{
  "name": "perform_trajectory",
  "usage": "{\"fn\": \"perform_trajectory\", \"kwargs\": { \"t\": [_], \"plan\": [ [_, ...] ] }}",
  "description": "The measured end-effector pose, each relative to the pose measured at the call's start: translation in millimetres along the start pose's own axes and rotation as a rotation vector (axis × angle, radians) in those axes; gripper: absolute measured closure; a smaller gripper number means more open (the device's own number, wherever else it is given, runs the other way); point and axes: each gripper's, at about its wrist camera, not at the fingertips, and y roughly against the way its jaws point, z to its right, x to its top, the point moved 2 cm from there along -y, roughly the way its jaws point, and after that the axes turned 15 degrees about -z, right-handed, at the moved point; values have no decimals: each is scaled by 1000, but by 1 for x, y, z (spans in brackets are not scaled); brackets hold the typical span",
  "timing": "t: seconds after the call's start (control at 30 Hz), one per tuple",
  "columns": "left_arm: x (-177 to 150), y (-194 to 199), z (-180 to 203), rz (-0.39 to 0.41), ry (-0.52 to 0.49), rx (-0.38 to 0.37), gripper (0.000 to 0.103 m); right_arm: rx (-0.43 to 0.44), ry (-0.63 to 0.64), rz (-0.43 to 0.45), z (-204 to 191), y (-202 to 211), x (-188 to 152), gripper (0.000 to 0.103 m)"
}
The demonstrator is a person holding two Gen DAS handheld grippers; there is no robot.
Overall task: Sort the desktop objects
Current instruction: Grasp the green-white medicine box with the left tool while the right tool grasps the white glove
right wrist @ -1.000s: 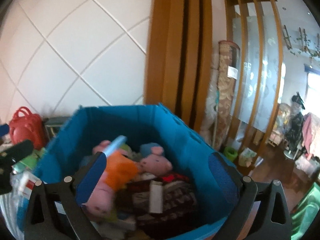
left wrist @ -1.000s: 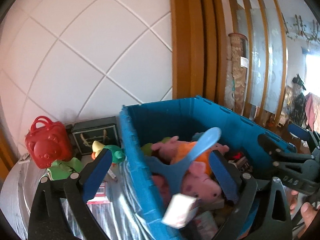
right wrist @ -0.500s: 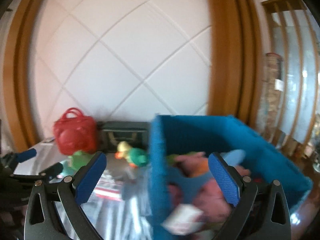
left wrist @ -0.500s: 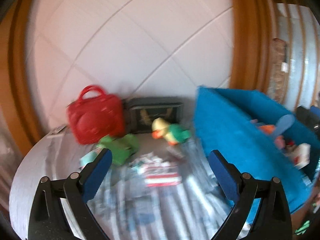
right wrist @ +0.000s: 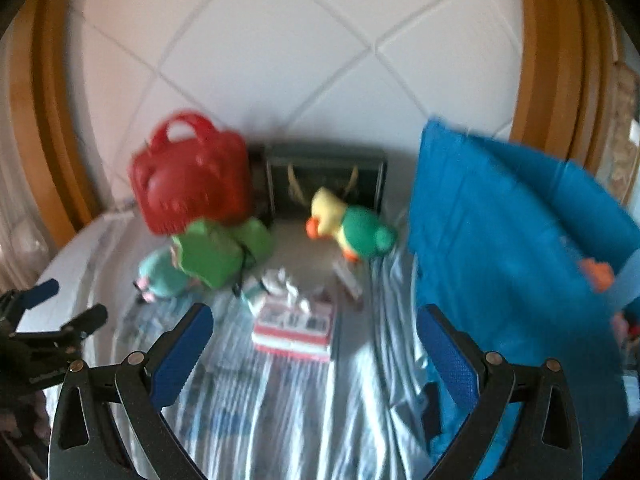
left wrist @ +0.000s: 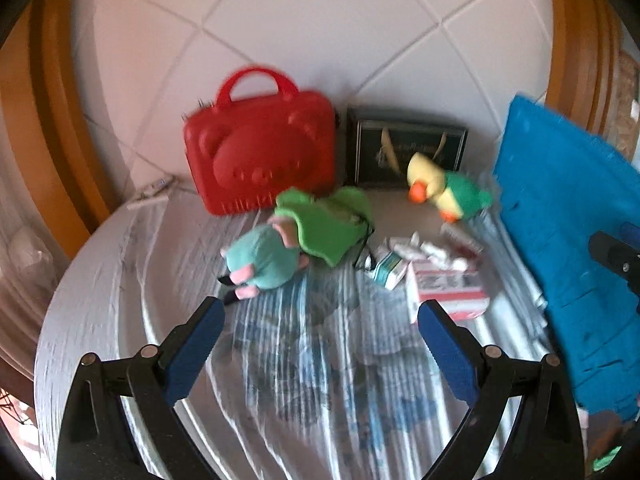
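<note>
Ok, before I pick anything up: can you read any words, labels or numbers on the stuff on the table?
None can be read as it stands.
Dark box: gold lettering, too blurred to read.
Red-and-white box: print and what looks like a barcode, too blurred.
Small teal-and-white carton: markings too small.
Red bear-face case: moulded face only, no text visible.

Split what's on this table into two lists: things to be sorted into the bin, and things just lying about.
For the job:
- blue bin
- duck plush
- plush in the teal outfit
- green cloth item
- red-and-white box
- small packets

Probably just there:
- red bear-face case
- dark box by the wall
- striped tablecloth
</note>
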Motion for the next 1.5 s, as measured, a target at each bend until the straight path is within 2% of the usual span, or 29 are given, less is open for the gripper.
{"fn": "perform_trajectory", "kwargs": {
  "t": [0.2, 0.37, 0.47, 0.6, 0.63, 0.67, 0.7, 0.73, 0.77, 0.87, 0.93, 1.0, 1.07, 1.13, 1.2, 1.23, 1.33, 1.43, 1.5],
  "plan": [
    [26, -84, 12, -117, 20, -35, 4, -19, -4, -115, 10, -72, 17, 0],
    [59, -151, 35, -194, 68, -101, 4, -17, -31, -178, 25, -128, 37, 0],
    [78, -191, 55, -230, 66, -116, 4, -7, -62, -205, 35, -161, 46, 0],
    [88, -240, 80, -297, 3, -99, 14, 11, -95, -227, 46, -192, 58, 0],
    [88, -243, 80, -273, 9, -148, 17, 14, -97, -235, 47, -200, 61, 0],
    [88, -245, 78, -274, 20, -164, 18, 16, -95, -243, 46, -207, 63, 0],
    [88, -246, 76, -273, 26, -186, 24, 23, -92, -251, 45, -214, 64, 0],
    [87, -245, 75, -269, 21, -222, 36, 36, -86, -262, 43, -220, 65, 0],
    [86, -244, 75, -268, 13, -239, 39, 54, -76, -278, 39, -229, 66, 0],
    [79, -235, 75, -250, -52, -204, 40, 104, -44, -327, 26, -248, 68, 0],
    [77, -234, 73, -252, -54, -198, 39, 117, -38, -351, 19, -257, 67, 0],
    [80, -237, 73, -270, -31, -215, 37, 77, -46, -389, 21, -264, 63, 0],
    [91, -246, 73, -303, 11, -225, 30, 41, -77, -420, 29, -268, 55, 0],
    [93, -262, 80, -358, 9, -202, 27, 62, -117, -439, 40, -268, 48, 0],
    [90, -270, 80, -381, 2, -183, 28, 86, -146, -441, 49, -264, 46, 0],
    [87, -263, 76, -352, -4, -172, 34, 83, -139, -435, 49, -262, 47, 0],
    [74, -250, 63, -315, -47, -68, 34, 109, -87, -418, 40, -260, 51, 0],
    [62, -242, 45, -319, -36, -54, 34, 165, -36, -417, 19, -265, 55, 0],
    [57, -239, 38, -322, -29, -62, 34, 168, -5, -415, 5, -272, 58, 0]
  ]
}}
